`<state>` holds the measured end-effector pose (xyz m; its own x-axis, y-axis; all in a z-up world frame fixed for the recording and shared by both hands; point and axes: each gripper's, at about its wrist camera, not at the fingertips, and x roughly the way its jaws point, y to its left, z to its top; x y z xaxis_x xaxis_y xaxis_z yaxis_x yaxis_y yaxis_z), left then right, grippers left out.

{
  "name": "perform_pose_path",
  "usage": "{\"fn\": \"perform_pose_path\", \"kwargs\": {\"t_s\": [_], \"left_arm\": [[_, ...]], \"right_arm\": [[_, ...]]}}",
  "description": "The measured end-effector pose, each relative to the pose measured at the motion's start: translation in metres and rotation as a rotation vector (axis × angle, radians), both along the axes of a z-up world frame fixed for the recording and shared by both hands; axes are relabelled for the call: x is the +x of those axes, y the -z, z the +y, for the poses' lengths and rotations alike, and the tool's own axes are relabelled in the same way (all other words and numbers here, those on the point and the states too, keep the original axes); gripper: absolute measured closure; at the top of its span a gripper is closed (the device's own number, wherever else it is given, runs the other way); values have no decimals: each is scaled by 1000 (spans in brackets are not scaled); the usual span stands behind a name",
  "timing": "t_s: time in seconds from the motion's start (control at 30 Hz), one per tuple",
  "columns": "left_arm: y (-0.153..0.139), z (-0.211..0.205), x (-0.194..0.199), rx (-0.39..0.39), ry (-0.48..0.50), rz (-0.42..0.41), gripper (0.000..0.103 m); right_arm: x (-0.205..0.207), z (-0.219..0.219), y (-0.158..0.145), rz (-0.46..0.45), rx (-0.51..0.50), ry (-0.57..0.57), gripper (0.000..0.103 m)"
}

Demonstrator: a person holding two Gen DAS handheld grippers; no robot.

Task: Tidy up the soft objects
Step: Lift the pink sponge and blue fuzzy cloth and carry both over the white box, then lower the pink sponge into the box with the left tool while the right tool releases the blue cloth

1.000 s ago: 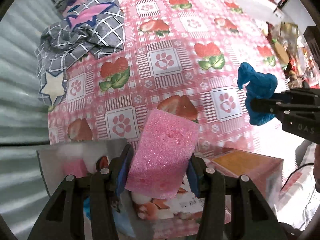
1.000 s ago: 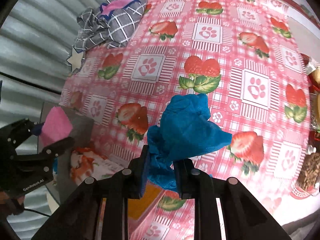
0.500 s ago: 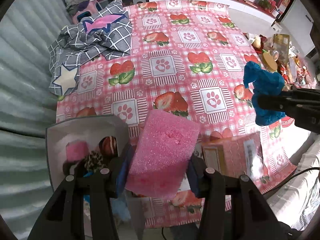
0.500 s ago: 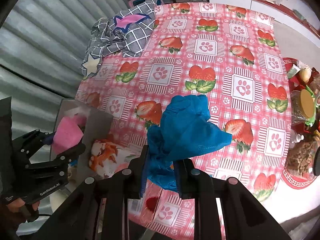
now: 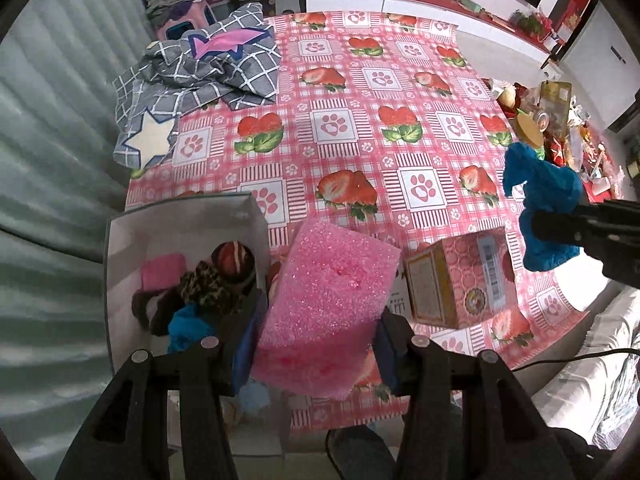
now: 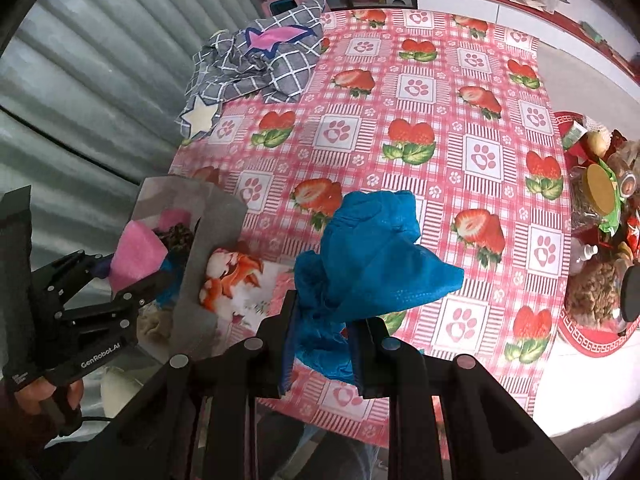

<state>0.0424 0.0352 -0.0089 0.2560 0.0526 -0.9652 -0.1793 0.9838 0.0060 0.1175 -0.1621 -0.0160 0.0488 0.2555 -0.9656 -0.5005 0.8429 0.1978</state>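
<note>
Pink sponge (image 5: 326, 304) sits pinched in the left gripper (image 5: 316, 350) beside the white box (image 5: 120, 264), while the right gripper (image 6: 324, 350) clamps blue cloth (image 6: 372, 268) above the tablecloth (image 6: 440, 80).

my pink sponge (image 5: 326, 308) hides the table edge behind it; jars at the far right (image 6: 600, 196) are too cluttered to identify.

I count 2 grippers: left gripper (image 5: 316, 354) and right gripper (image 6: 324, 344). 1 pink sponge (image 5: 328, 308), 1 blue cloth (image 6: 372, 276), 1 grey bin (image 5: 120, 240). Plus 1 pink carton (image 5: 460, 280) and 1 checked blanket (image 5: 208, 72).
</note>
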Motion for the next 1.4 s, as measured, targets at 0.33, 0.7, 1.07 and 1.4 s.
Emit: {"fn": "perform_pose_path", "kwargs": {"t_s": [0.33, 0.7, 1.07, 1.4], "left_arm": [[-2, 18, -33, -24, -54, -11, 49], [3, 67, -81, -30, -210, 0, 49], [18, 108, -124, -45, -364, 28, 49], [24, 121, -137, 17, -422, 47, 19]], "right_arm": [[-31, 30, -9, 0, -2, -64, 79], [-66, 112, 2, 38, 9, -253, 79], [-97, 188, 23, 76, 1, -424, 79], [-105, 242, 30, 86, 14, -496, 14]]}}
